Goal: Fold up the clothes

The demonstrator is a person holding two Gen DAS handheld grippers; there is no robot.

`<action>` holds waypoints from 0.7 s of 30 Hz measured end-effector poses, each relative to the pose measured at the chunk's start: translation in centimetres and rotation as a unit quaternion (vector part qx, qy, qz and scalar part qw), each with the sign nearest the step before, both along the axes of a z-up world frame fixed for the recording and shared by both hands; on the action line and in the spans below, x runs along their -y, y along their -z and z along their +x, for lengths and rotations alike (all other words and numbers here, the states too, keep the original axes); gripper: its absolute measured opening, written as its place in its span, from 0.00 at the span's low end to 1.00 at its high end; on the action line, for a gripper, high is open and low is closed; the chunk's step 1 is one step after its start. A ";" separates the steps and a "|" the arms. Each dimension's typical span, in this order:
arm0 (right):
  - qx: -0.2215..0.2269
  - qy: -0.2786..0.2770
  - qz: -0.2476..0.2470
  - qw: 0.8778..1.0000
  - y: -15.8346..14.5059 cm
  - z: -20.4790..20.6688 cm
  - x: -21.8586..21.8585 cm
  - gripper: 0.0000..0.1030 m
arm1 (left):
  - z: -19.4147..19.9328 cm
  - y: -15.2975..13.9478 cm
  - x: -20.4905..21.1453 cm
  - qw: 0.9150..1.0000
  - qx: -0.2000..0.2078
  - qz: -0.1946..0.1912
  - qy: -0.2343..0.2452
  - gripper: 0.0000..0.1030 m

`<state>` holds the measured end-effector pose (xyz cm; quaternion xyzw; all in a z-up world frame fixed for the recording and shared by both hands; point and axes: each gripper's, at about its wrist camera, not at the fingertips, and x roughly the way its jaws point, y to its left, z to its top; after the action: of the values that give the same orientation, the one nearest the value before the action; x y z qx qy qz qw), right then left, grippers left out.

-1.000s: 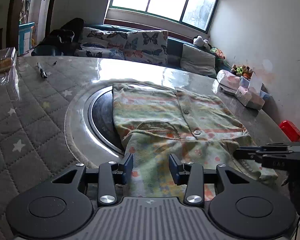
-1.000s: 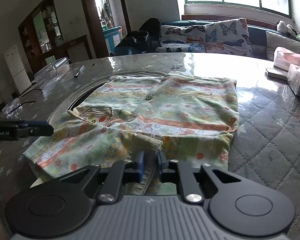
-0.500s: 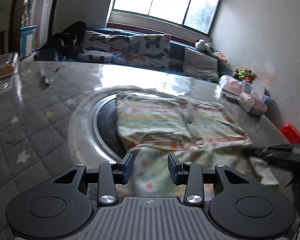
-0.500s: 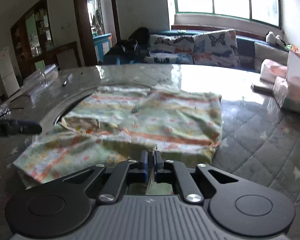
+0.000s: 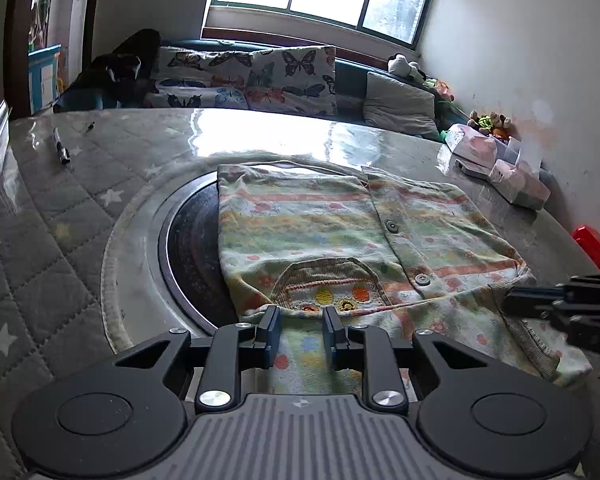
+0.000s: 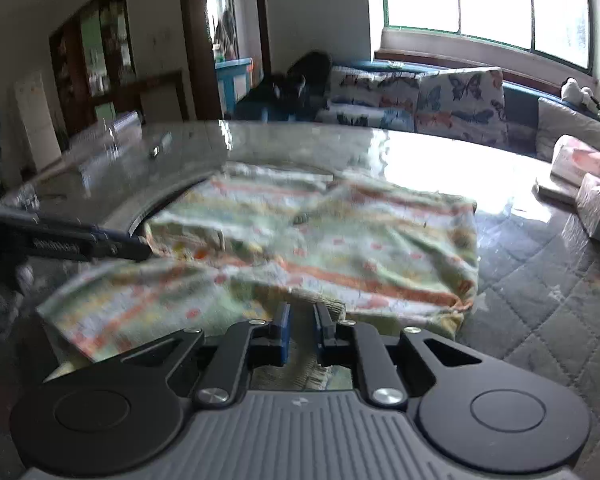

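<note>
Currently a small print shirt [image 5: 340, 232] lies flat on the quilted table [image 5: 52, 240], partly over a round dark inset [image 5: 192, 248], front up with 2 buttons showing. Both sleeves are drawn across the near edge, toward the grippers.

Left gripper [image 5: 302, 334]: jaws closing, with a moderate gap left. Sleeve fabric lies between them, just below the ribbed collar [image 5: 328, 278]. The pads do not press the cloth; no grip is confirmed.

Right gripper [image 6: 300, 334]: jaws opening from a near-shut position, with a narrow gap. The ribbed cuff [image 6: 324, 308] and sleeve cloth sit in that gap. Whether the pads press it cannot be told; this view is blurred.

Risks from here:
1. The left jaws may close on 1 layer only, or on sleeve plus collar together. Either would pull the fold crooked or drag the body off square.
2. If the right jaws let go before the left have a hold, the near edge would be free at both ends and the sleeve could slump off the table edge.
3. The glossy cover gives little friction; an uneven pull could slide the whole shirt instead of folding it.
4. Boxes [image 5: 512, 176] at the right edge stand near the shirt; a wide swing could knock them.
</note>
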<state>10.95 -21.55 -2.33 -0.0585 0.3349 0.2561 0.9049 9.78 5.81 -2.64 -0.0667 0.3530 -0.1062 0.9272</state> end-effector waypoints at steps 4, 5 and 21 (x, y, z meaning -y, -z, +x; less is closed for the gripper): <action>0.009 -0.011 -0.008 1.000 -0.7 -0.8 0.3 0.22 | -1.1 -1.1 0.4 1.000 0.012 -0.001 0.007 0.24; 0.009 -0.015 -0.010 1.000 -0.8 -1.2 0.3 0.22 | -1.6 -1.6 0.6 1.000 0.017 -0.006 0.015 0.24; -0.001 -0.041 -0.043 0.998 -0.1 -4.6 1.3 0.23 | -6.9 -0.9 5.8 0.994 0.015 0.022 0.103 0.27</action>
<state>6.32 -22.83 -2.18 -0.1107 0.3443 0.2785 0.8897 2.91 0.05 -1.74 -0.0080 0.3464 -0.1940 0.9178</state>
